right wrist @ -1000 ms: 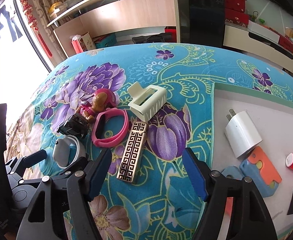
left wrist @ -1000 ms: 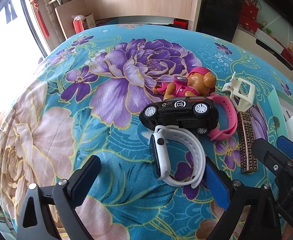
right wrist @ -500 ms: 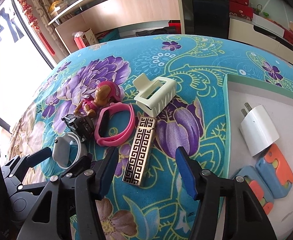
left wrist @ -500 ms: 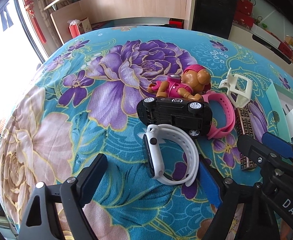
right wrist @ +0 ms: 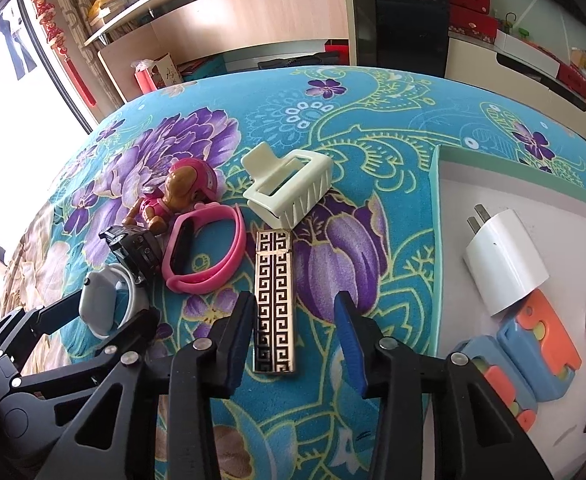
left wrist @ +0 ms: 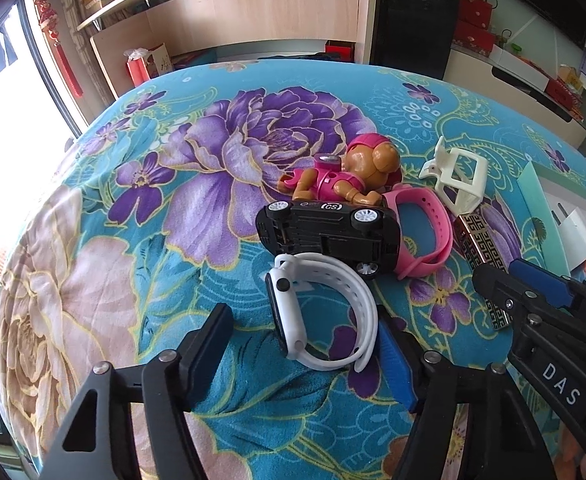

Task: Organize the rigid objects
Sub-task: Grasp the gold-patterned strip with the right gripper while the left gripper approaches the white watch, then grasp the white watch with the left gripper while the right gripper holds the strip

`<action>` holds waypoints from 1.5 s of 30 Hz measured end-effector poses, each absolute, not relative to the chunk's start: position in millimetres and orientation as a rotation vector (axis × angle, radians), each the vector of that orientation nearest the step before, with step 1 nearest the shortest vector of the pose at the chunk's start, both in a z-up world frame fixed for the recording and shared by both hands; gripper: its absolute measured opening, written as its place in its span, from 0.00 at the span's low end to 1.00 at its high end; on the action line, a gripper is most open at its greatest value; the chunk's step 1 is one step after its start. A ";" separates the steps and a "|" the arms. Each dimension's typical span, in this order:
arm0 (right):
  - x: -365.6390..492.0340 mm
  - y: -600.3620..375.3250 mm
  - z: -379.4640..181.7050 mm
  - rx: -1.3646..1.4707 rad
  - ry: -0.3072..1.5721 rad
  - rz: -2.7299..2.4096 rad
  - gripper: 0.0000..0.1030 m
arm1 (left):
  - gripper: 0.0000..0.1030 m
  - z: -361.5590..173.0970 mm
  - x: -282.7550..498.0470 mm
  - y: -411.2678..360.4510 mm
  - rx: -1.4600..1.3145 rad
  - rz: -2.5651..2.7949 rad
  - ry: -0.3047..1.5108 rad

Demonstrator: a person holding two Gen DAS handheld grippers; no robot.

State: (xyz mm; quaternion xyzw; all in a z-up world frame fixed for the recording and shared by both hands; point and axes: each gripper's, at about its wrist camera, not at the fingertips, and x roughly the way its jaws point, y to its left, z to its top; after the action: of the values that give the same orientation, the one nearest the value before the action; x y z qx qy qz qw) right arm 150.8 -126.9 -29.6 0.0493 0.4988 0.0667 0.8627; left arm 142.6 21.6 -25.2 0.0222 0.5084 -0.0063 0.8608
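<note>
A white smartwatch (left wrist: 321,320) lies on its side on the flowered cloth between the fingers of my left gripper (left wrist: 301,350). The jaws are closing; the right pad (left wrist: 391,354) is at the strap, the left pad stands clear of the watch face. A gold-and-black patterned lighter (right wrist: 274,300) lies lengthwise between the fingers of my right gripper (right wrist: 295,334). Its jaws are closing too; the left pad is at the lighter's edge and a gap remains on the right. The lighter (left wrist: 479,236) also shows in the left wrist view, partly behind the right gripper.
Just beyond the watch lie a black toy car (left wrist: 325,232) on its side, a pink band (left wrist: 425,232), a pink puppy figure (left wrist: 345,180) and a cream hair claw (right wrist: 289,188). A green-rimmed tray (right wrist: 437,240) at right holds a white charger (right wrist: 505,264) and orange-blue cases (right wrist: 533,344).
Both grippers' jaws have narrowed: the left around the white watch, the right around the patterned lighter. Both hands have stayed nearly in place.
</note>
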 end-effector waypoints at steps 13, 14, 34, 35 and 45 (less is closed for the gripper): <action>149.3 -116.3 -34.2 -0.011 1.032 0.105 0.35 | 0.63 -27.0 144.9 19.7 0.040 -0.014 1.056; 150.0 -114.7 -34.7 -0.020 1.030 0.102 0.35 | 0.63 -27.3 145.5 19.7 0.040 -0.013 1.055; 147.8 -119.6 -31.3 -0.002 1.017 0.091 0.21 | 0.54 -22.7 148.1 14.2 0.042 0.032 1.031; 147.7 -122.0 -29.9 0.017 1.015 0.098 0.21 | 0.53 -20.8 147.6 14.4 0.043 0.035 1.024; 139.0 -136.7 -2.9 0.134 0.951 0.139 0.20 | 0.53 13.9 133.7 13.5 0.019 0.011 0.934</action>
State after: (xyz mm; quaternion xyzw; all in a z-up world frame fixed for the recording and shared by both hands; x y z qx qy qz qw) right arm 139.0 -136.7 -2.9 0.0645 0.4571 0.0668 0.8846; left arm 133.7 13.5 13.9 0.0091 0.4500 0.0053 0.8929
